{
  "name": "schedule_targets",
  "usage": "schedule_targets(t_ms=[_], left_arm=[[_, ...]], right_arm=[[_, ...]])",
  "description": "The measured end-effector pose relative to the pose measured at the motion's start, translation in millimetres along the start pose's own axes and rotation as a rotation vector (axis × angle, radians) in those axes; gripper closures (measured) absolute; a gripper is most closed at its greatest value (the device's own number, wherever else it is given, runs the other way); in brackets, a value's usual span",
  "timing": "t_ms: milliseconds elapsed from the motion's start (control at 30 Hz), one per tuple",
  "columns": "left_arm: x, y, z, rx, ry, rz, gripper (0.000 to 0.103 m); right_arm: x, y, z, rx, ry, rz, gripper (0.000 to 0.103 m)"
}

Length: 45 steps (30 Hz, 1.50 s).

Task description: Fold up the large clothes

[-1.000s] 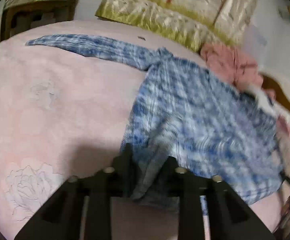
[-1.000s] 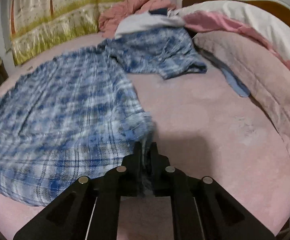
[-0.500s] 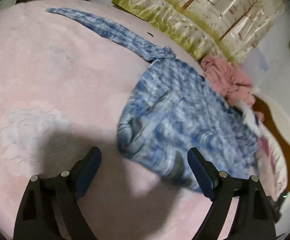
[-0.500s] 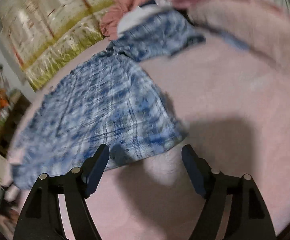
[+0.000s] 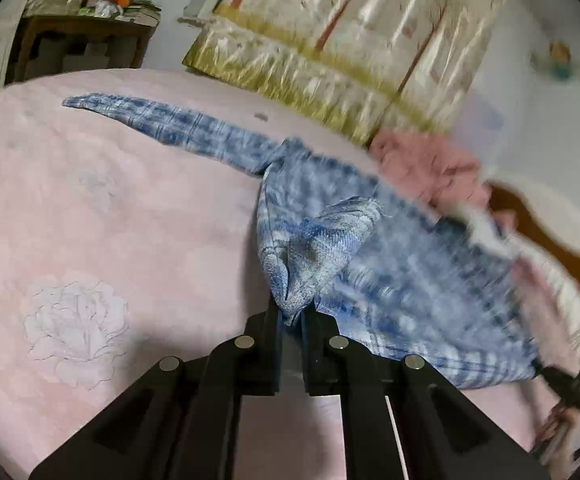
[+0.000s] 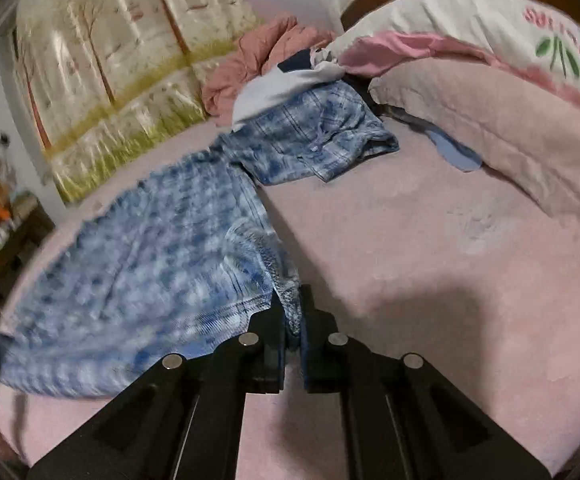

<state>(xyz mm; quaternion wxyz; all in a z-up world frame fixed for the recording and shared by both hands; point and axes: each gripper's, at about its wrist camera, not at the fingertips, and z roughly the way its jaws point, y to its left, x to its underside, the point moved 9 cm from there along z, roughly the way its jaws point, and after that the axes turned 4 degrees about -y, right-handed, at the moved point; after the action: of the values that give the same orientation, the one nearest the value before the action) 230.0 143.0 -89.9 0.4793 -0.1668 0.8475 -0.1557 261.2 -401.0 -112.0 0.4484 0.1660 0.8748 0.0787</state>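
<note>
Two grippers show: the left gripper (image 5: 291, 316) at the lower middle of the left wrist view and the right gripper (image 6: 292, 312) at the lower middle of the right wrist view. One blue plaid shirt (image 6: 162, 248) lies left of centre. One crumpled pink garment (image 6: 250, 68) sits at upper centre, one pillow (image 6: 470, 28) at upper right, and one wooden side table (image 5: 78, 48) at upper left.

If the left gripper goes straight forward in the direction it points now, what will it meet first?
The left gripper is shut on a bunched corner of the blue plaid shirt, its jaws having just closed on it. Going straight on, it would first push into that shirt, then probably the pink bedcover beneath; depth is unclear.
</note>
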Motion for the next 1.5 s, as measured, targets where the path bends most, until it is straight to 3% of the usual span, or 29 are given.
schedule_targets(t_ms=[67,133,200,233,267,300,367,433,567,633,667,767,900,1000,1067,1167,1233,1333,1400,1467,1500], left_arm=[[13,13,16,-0.051,0.074,-0.02,0.088],[15,30,19,-0.115,0.086,-0.056,0.076],[3,35,6,-0.134,0.011,-0.05,0.063],[-3,34,-2,-0.138,-0.032,-0.03,0.055],[-10,32,-14,-0.142,-0.091,0.007,0.033],[-18,29,-25,-0.151,-0.152,0.043,0.023],[-26,24,-41,-0.162,-0.233,0.113,0.023],[-24,7,-45,-0.109,-0.238,0.191,0.021],[-6,-38,-38,-0.062,-0.198,0.363,0.018],[2,-60,-34,-0.088,-0.205,0.441,0.009],[5,-67,-33,-0.094,-0.206,0.467,0.0],[23,-91,-24,-0.077,-0.177,0.565,0.0],[54,-106,-2,-0.064,-0.046,0.667,0.0],[71,-101,15,-0.1,0.063,0.706,0.0],[80,-94,27,-0.162,0.108,0.75,0.0],[77,-84,30,-0.194,0.121,0.711,0.0],[66,-72,33,-0.261,0.108,0.673,0.0],[51,-54,37,-0.331,0.088,0.644,0.0],[43,-47,39,-0.334,0.088,0.638,0.012],[37,-43,42,-0.338,0.096,0.639,0.019],[31,-40,44,-0.338,0.094,0.633,0.02]], right_arm=[[12,-4,20,0.037,0.102,-0.003,0.096],[10,-10,24,0.088,0.107,-0.005,0.088],[0,-14,10,0.139,0.025,-0.028,0.067],[-7,-13,-2,0.151,-0.037,-0.048,0.046],[-11,-11,-10,0.142,-0.08,-0.06,0.033],[-15,-6,-20,0.113,-0.124,-0.071,0.031],[-17,8,-30,0.044,-0.147,-0.102,0.031],[-12,29,-33,-0.026,-0.131,-0.159,0.03],[8,67,-27,-0.122,-0.056,-0.281,0.014],[19,84,-25,-0.141,-0.023,-0.348,0.009],[26,92,-24,-0.152,-0.006,-0.382,0.005],[48,108,-22,-0.169,0.041,-0.475,0.004],[78,121,-13,-0.152,0.128,-0.616,0.003],[86,118,-4,-0.033,0.138,-0.69,0.003],[91,110,7,0.05,0.17,-0.709,0.002],[85,102,7,0.063,0.165,-0.675,0.002],[77,90,11,0.116,0.155,-0.645,0.002],[67,76,16,0.115,0.161,-0.562,0.002],[61,72,17,0.1,0.155,-0.525,0.009],[54,70,18,0.087,0.143,-0.501,0.033],[48,66,18,0.09,0.135,-0.475,0.034]])
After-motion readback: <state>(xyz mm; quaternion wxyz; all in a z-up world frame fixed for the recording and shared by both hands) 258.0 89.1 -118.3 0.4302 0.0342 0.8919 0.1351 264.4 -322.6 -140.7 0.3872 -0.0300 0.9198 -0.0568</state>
